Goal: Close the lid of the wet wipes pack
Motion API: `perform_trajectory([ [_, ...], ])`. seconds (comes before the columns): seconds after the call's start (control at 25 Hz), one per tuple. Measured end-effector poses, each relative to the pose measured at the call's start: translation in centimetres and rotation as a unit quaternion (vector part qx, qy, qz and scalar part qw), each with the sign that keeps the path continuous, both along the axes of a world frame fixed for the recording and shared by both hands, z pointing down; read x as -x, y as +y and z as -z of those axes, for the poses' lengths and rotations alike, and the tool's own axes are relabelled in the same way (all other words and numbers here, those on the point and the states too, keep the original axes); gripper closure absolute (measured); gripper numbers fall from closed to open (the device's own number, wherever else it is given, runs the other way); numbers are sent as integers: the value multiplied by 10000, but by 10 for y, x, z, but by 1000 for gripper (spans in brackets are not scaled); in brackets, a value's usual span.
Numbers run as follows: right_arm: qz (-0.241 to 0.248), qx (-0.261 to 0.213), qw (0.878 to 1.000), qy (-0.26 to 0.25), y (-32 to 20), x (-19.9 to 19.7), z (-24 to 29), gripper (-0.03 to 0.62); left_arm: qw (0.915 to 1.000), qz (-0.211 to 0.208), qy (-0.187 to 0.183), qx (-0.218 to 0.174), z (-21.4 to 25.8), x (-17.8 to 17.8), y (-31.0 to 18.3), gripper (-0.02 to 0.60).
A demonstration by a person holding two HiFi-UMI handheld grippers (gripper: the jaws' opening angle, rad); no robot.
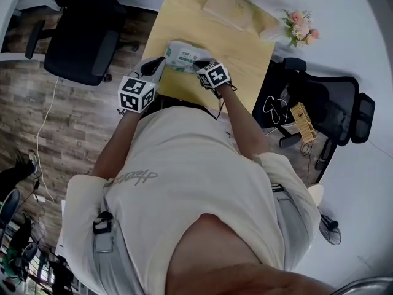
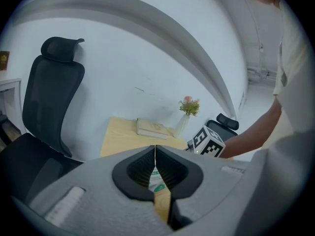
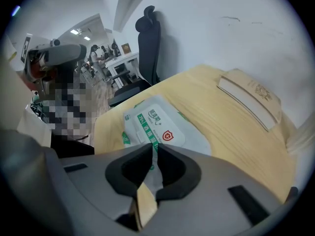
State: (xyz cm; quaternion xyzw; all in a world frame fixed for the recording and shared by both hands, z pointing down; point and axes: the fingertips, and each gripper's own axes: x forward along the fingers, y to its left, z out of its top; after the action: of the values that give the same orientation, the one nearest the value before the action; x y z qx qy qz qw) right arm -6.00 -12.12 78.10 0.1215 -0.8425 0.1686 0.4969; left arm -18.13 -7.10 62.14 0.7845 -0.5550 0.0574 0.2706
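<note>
We see wet wipes pack (image 1: 183, 55) flat on table (image 1: 245, 48). Left gripper (image 1: 161, 63) jaws pressed together, nothing held, beside pack, we think to steady it. Right gripper (image 1: 199, 65) jaws a thin slit apart, nothing held, over pack, likely to push lid (image 3: 165, 132) down.

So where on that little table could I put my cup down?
The bare wood in the middle of the table, between the wipes pack and the book, is free. The near edge is crowded: the left gripper and right gripper flank the pack. The far right corner holds the flower vase.
</note>
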Motion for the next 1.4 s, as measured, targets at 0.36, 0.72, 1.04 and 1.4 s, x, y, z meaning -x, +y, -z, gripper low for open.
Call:
perform_trajectory([
  [0.36, 53, -349, 9993, -94, -1, 6, 24, 582, 9996, -231, -54, -146, 10, -5, -10, 565],
  [0.72, -98, -132, 9991, -382, -9, 27, 34, 591, 9999, -107, -8, -113, 4, 4, -4, 565],
  [1.04, -362, 292, 9988, -177, -8, 31, 6, 591, 9999, -68, -72, -110, -3, 12, 2, 565],
  [1.4, -622, 399, 9968, -304, -7, 29, 2, 591, 9998, -163, -65, -21, -11, 12, -3, 565],
])
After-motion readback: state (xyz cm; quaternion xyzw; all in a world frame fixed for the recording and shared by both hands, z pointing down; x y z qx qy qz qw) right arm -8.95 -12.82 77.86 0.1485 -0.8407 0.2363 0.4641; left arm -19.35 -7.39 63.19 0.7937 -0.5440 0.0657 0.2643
